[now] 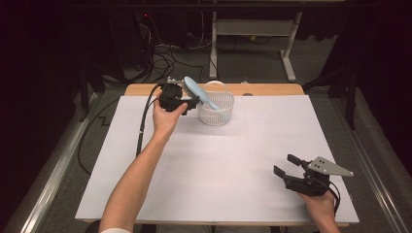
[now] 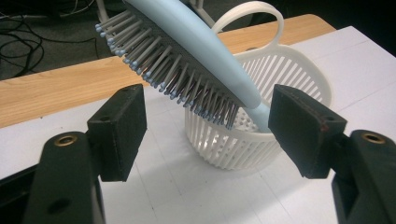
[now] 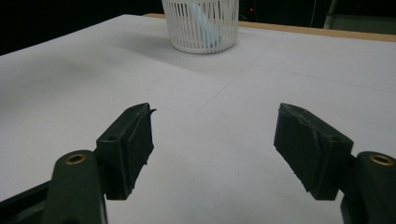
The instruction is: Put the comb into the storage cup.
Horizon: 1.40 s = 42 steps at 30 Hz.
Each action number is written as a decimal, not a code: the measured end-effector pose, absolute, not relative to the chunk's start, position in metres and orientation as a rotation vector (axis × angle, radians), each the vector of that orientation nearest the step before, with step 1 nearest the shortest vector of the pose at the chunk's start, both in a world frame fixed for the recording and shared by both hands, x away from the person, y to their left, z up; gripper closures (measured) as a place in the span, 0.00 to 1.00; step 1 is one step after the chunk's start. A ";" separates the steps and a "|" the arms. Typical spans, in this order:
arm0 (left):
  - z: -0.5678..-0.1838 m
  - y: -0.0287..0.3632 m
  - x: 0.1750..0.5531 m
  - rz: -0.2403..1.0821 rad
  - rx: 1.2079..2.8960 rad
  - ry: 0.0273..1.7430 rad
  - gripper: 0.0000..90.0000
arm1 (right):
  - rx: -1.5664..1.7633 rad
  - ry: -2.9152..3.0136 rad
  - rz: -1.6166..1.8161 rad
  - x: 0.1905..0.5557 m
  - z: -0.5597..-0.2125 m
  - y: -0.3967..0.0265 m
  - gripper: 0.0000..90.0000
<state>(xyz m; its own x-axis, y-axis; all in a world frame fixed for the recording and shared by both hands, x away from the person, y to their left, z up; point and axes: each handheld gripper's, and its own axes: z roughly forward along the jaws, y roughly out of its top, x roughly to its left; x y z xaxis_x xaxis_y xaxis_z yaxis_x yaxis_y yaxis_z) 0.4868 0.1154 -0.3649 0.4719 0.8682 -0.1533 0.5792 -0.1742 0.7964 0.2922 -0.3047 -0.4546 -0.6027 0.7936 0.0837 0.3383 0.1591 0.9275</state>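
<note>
A light blue hairbrush [image 1: 198, 91] leans in a white slatted basket [image 1: 216, 109] at the back of the table, handle down inside, bristled head [image 2: 177, 70] sticking up over the rim to the left. My left gripper [image 1: 194, 103] is just left of the basket, open; its jaws stand either side of the brush without touching it. In the left gripper view the basket [image 2: 285, 79] sits behind my left gripper [image 2: 210, 105]. My right gripper [image 1: 285, 164] is open near the front right, with nothing between its jaws. The right gripper view shows the basket [image 3: 187, 28] far beyond my right gripper [image 3: 215, 123].
A white sheet [image 1: 218, 165] covers the wooden table [image 1: 272, 89], whose bare strip shows at the far edge. The left gripper's cable [image 1: 142, 126] trails off the left side. Beyond the table stand a desk frame [image 1: 252, 29] and loose cables on the floor.
</note>
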 end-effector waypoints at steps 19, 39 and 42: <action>-0.361 0.120 0.482 0.434 1.874 1.198 0.32 | 1.074 2.017 1.438 0.292 -0.455 -0.304 0.32; -0.358 0.134 0.468 0.441 1.858 1.168 0.32 | 1.081 2.009 1.438 0.292 -0.454 -0.305 0.32; -0.358 0.135 0.466 0.443 1.853 1.159 0.32 | 1.082 2.009 1.437 0.292 -0.455 -0.305 0.32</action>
